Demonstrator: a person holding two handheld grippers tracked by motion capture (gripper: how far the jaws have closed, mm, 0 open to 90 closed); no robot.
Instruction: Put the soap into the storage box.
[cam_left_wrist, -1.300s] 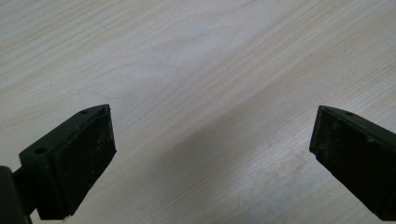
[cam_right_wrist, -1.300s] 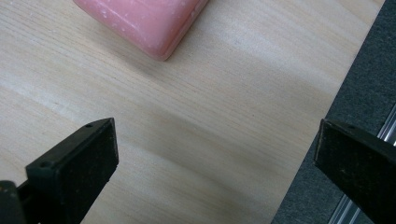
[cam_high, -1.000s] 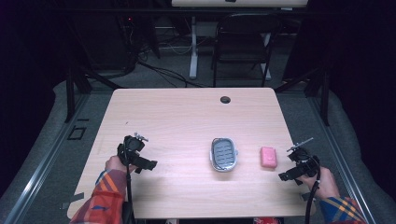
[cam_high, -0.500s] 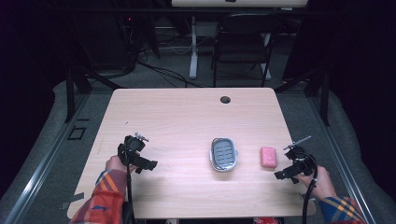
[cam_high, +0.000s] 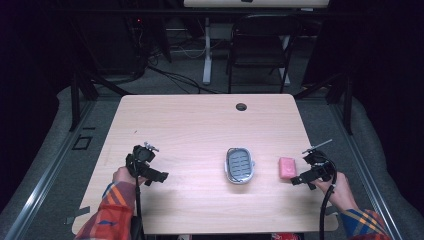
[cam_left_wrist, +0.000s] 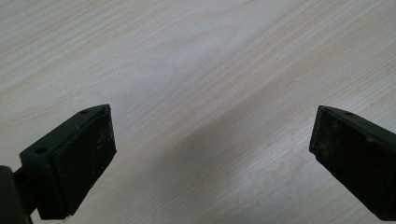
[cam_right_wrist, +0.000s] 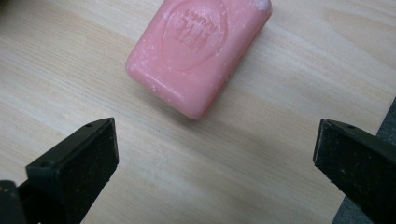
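**Soap not yet picked up, right gripper closing in**

The pink soap bar (cam_right_wrist: 198, 53) lies flat on the table (cam_high: 200, 125), right of centre, untouched. In the high view the bar (cam_high: 287, 167) sits just beside the soap dish (cam_high: 240, 165), a small grey oval tray with a slotted insert that holds nothing. Judging by this layout, the work is to put the soap into the dish, and none of it is done: the grasp, the lift and the placing all remain.

The right gripper (cam_high: 301, 178) hovers close to the soap's near right side. Its jaws are spread wide with nothing between them, and in the right gripper view the bar lies ahead of them, turned at an angle to their line. The table's right edge is close by on that side.

The left gripper (cam_high: 159, 176) rests well apart over bare wood on the left, jaws likewise wide apart and holding nothing.

Nothing lies between soap and dish. A cable hole (cam_high: 241, 106) sits near the far edge, well clear. A chair (cam_high: 257, 45) stands beyond the table.
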